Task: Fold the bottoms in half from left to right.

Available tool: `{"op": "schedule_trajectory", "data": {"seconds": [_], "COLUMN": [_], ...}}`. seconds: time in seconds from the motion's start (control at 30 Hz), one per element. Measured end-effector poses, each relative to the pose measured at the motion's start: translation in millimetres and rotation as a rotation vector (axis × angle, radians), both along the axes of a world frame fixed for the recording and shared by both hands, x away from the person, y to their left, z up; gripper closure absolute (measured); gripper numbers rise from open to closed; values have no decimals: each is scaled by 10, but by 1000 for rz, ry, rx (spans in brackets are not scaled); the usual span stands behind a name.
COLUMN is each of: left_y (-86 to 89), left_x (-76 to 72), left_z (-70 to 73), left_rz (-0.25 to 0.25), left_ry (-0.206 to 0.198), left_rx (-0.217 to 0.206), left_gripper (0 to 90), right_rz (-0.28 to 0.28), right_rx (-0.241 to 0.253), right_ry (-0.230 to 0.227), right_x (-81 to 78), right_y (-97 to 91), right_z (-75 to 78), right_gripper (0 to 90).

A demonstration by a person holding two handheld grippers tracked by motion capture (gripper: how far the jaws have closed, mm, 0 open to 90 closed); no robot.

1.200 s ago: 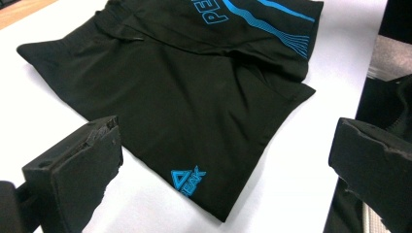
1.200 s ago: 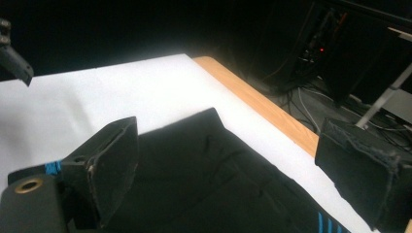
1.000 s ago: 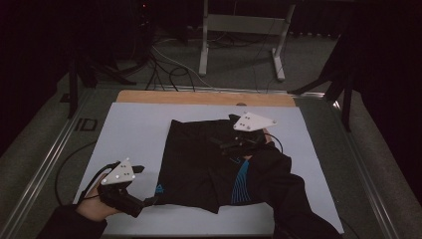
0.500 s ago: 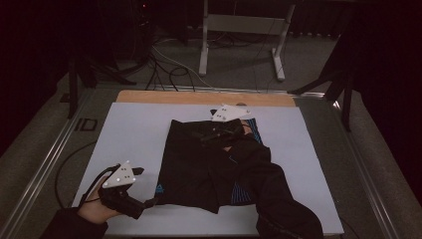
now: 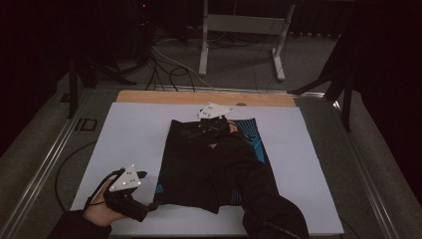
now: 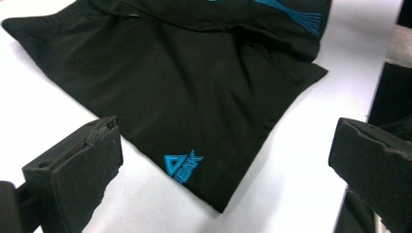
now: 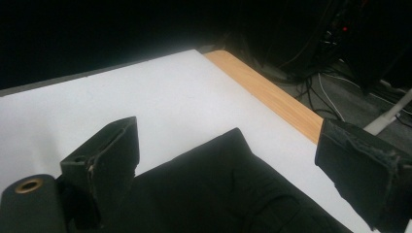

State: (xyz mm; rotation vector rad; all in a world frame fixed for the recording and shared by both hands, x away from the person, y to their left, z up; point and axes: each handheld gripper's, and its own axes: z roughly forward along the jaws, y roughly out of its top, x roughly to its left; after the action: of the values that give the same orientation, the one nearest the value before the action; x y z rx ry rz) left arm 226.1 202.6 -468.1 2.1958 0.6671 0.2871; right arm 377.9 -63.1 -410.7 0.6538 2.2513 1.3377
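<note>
Dim lab or test room: a work table (image 5: 149, 97) with a white top sheet and wooden far edge sits on grey carpet, loose cables (image 5: 169, 64) trail over the floor behind it, beside a metal stand (image 5: 241, 30) and dark equipment showing a small red light (image 5: 144, 6).

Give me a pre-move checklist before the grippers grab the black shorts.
1. Left gripper open: ok, jaws wide apart.
2. Right gripper open: ok, jaws wide apart.
3. Left gripper aimed at the black shorts, logo corner between its jaws: ok.
4. Right gripper over the far edge of the shorts: ok.
5. Shorts lying flat on the white mat: not ok, folds show.
6. Cloth inside either jaw pair: not ok, nothing gripped yet.
</note>
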Motion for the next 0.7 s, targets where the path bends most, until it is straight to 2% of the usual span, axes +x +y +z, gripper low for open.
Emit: {"op": "schedule_trajectory", "data": {"seconds": [0.13,0.33,0.43,0.7], "left_y": [-27,-68,-94,-110], "left_x": [15,23,21,71], "left_z": [-65,-158,-216,-388], "left_rz": [5,10,5,23], "left_ry": [18,25,16,63], "left_rx": [14,26,55,93], "left_gripper": [6,6,6,7], "right_rz": [-16,-28,-40,-42], "right_rx": [-1,-5,-8,-23], "right_ry": [26,35,47,66], "right_x": [37,121,164,227], "right_y": [52,125,176,306], "right_z": [-82,-184,-251,-357], "right_gripper": [89,88,89,89]}}
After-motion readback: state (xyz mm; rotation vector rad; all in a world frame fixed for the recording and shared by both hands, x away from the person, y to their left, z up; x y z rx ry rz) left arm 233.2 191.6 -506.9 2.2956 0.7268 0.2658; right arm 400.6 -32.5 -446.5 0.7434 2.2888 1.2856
